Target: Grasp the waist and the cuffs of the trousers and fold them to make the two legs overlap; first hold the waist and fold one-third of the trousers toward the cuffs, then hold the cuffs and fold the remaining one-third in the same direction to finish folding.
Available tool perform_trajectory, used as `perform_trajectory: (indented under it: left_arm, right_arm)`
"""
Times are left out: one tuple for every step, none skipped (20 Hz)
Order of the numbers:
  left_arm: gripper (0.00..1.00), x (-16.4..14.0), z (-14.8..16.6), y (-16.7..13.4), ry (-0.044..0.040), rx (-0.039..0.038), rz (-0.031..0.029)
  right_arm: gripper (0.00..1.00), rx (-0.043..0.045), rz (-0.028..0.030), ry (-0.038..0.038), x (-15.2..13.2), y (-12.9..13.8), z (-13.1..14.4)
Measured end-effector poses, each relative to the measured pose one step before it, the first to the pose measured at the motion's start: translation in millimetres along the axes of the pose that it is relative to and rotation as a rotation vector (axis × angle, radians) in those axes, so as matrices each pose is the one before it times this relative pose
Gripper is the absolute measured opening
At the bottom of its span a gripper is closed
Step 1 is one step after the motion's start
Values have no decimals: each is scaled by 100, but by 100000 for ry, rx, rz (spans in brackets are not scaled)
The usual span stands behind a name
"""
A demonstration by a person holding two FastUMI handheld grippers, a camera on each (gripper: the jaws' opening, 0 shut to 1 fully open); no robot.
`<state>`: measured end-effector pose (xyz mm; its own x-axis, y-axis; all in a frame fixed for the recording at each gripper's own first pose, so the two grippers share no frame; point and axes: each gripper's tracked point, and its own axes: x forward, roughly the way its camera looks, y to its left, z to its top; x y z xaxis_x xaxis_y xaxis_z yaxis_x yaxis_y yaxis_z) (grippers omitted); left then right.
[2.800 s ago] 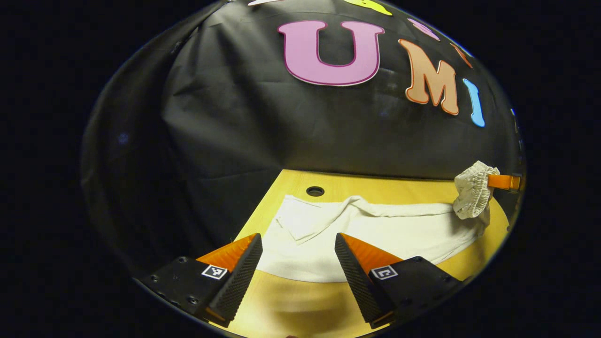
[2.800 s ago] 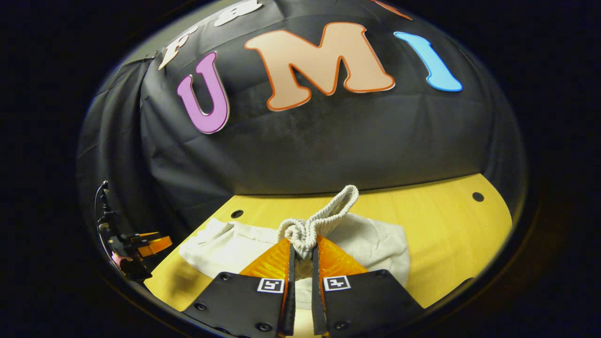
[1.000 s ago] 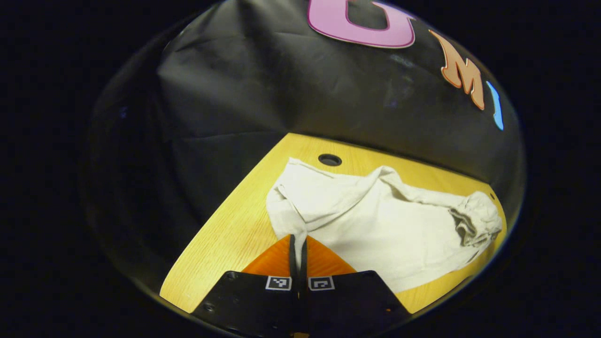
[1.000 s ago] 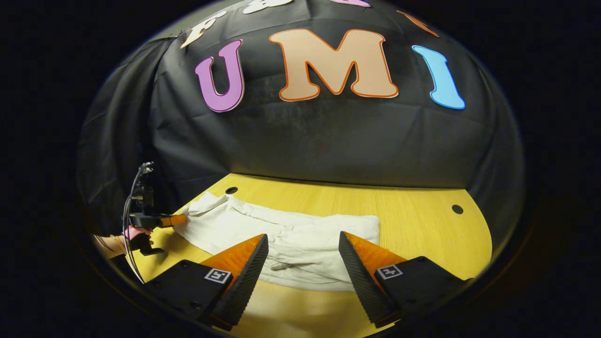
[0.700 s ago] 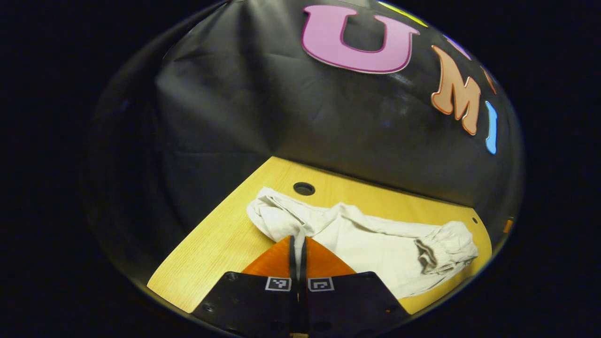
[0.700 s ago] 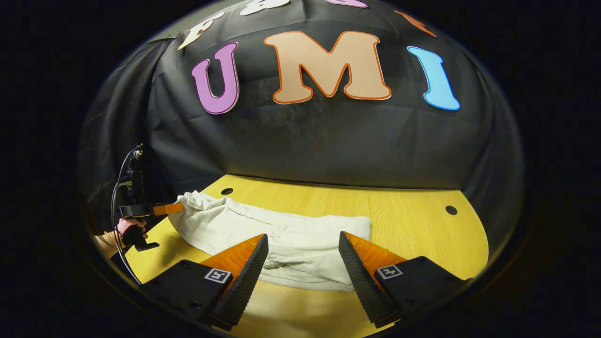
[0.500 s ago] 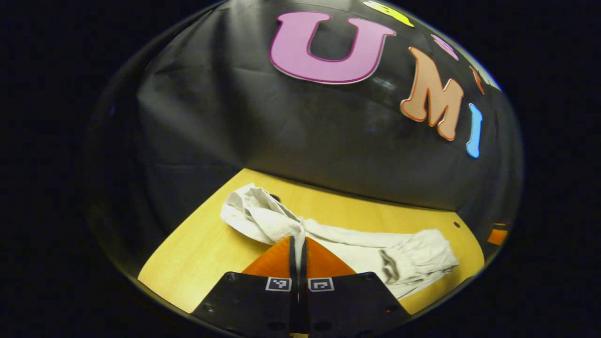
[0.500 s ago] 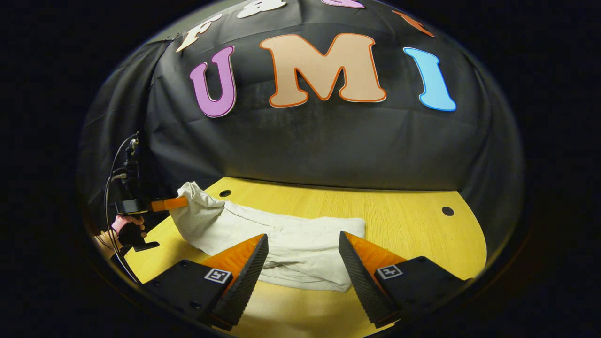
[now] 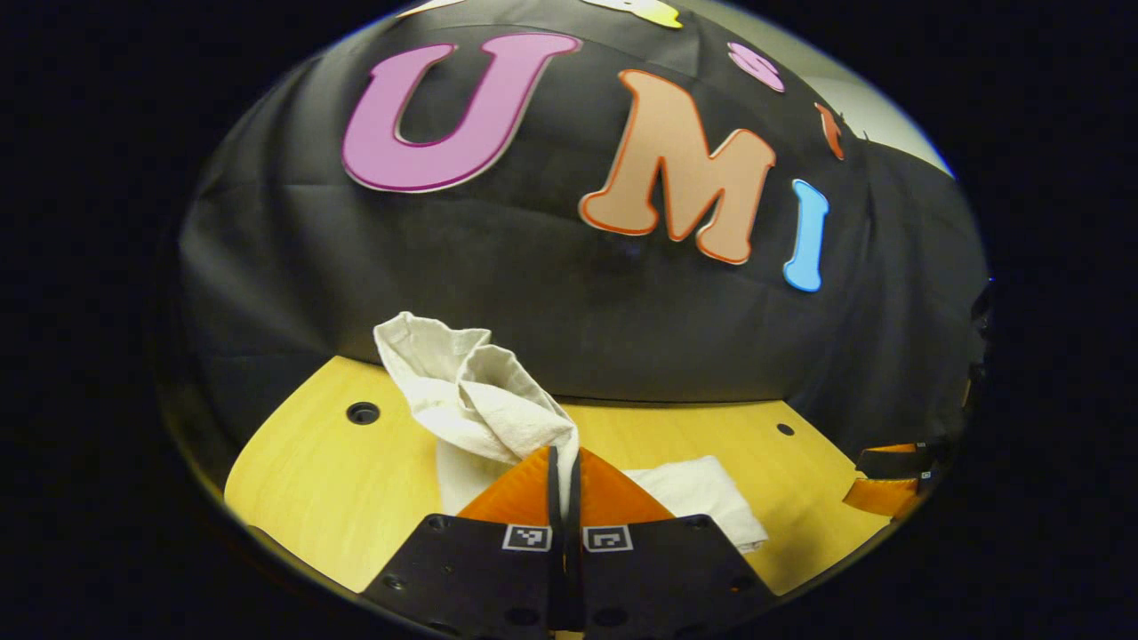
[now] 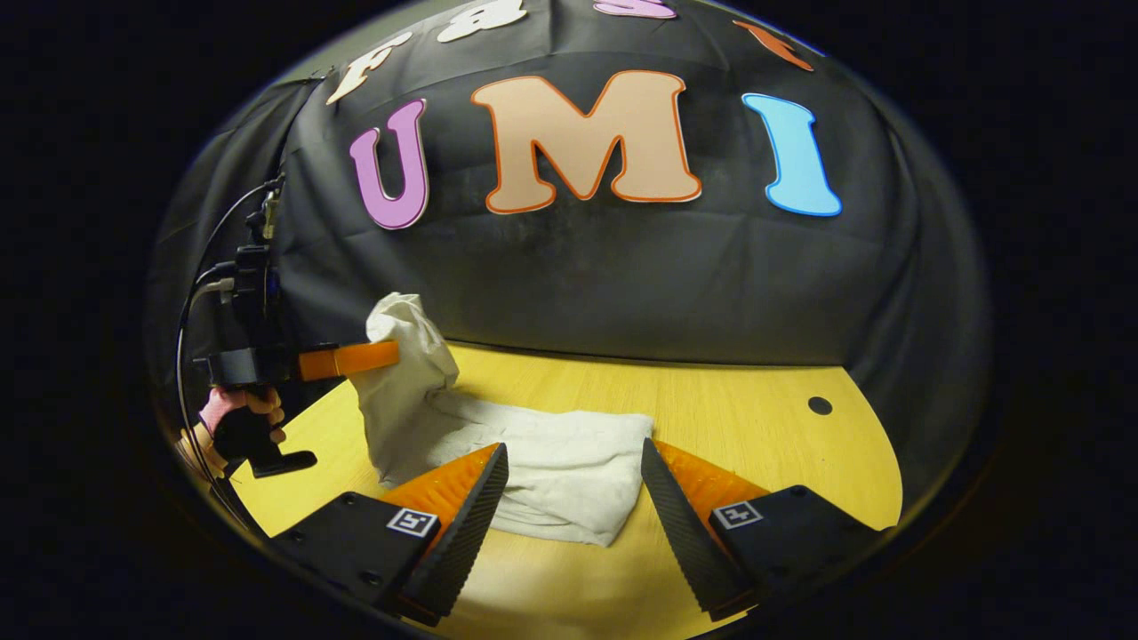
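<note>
Square coded markers on both grippers; nothing readable. Left gripper [image 9: 564, 462] clamped on the cuffs [image 9: 480, 400] of the trousers [image 10: 560, 471], raised off the table [image 10: 756, 418]. Right gripper [image 10: 573, 484] spread wide, above the folded part.

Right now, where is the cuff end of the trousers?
In the right gripper view, the cuff end is lifted off the table at the left, pinched in the left gripper, above the rest of the trousers.
</note>
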<state>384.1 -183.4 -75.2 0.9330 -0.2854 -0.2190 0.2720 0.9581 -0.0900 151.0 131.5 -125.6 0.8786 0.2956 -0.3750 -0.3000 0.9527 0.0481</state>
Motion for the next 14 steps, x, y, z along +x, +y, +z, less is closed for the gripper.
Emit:
perform_trajectory:
  left_arm:
    - [0,375,-340,-2222,565,245,-2782]
    - [0,353,-363,-1835,1037,564,-2497]
    - [0,565,-587,-1643,1404,981,-2016]
    - [0,672,-649,-1406,1685,1390,-1746]
    - [0,798,-785,-1455,961,1283,-1391]
    - [0,794,-758,-1306,820,1065,-1083]
    - [0,425,-899,-1398,1358,658,-998]
    - [0,473,-898,-966,1333,610,-616]
    - [0,110,-1297,-840,3249,693,-92]
    - [0,444,-1395,-459,3561,-74,-161]
    - [2,425,-1547,-737,2878,-753,-544]
    - [3,242,-1125,-679,2105,-802,-1562]
    - [0,306,-779,-442,1575,-378,-1144]
    - [9,161,-897,-634,2907,-82,-2445]
  right_arm:
    - [96,775,-608,-572,-228,-636,256]
    - [96,594,-559,-333,-215,-593,156]
    - [96,324,-717,-344,-214,-642,187]
    - [96,147,-843,-19,-57,-691,46]
    - [96,52,-945,161,-242,-720,19]
    - [96,3,-810,137,-302,-671,-31]
    - [96,60,-894,287,-339,-664,-4]
    - [96,89,-853,-8,-429,-597,-39]
    - [96,65,-733,275,-304,-579,-12]
    - [96,-77,-667,518,-399,-435,-314]
    - [96,-206,-699,285,-270,-413,-152]
    - [92,-90,-268,105,-412,-287,-143]
    - [92,169,-281,-63,-339,-254,26]
    - [96,235,-51,37,-298,-178,6]
